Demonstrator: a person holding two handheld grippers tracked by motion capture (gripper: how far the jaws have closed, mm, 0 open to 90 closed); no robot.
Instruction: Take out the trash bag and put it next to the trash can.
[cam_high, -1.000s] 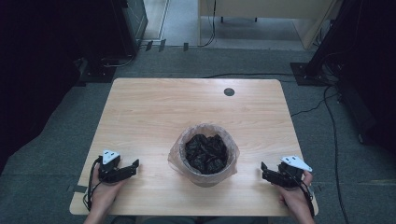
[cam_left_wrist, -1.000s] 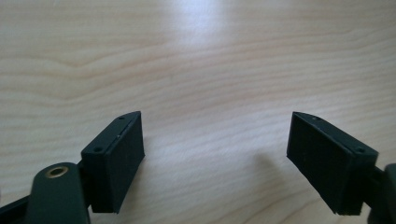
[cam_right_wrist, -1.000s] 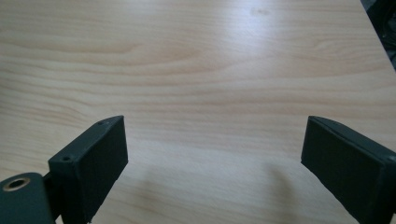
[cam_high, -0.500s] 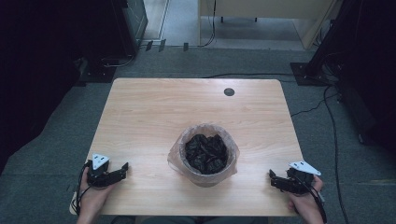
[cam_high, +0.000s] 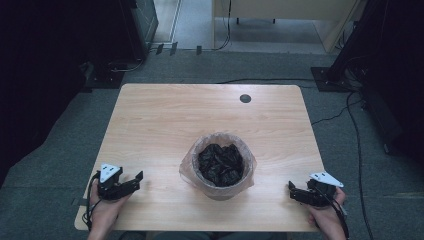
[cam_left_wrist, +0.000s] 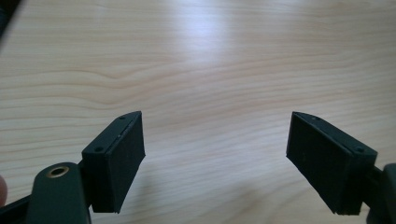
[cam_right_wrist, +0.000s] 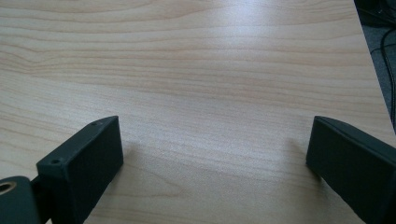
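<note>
Your left gripper (cam_high: 131, 181) sits by the table's (cam_high: 165, 120) near-left corner, your right gripper (cam_high: 295, 192) by the near-right, both jaws wide, empty; the lined bin (cam_high: 218, 164) stands mid-near edge.

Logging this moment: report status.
Left tool open, empty. Right tool open, empty. Lined bin mid-table, dark contents, untouched. Nothing between.

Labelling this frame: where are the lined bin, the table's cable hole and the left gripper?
lined bin (cam_high: 218, 167): high view, dark contents inside.
cable hole (cam_high: 245, 98): high view, its centre.
left gripper (cam_high: 138, 179): high view, between its open jaws.
</note>
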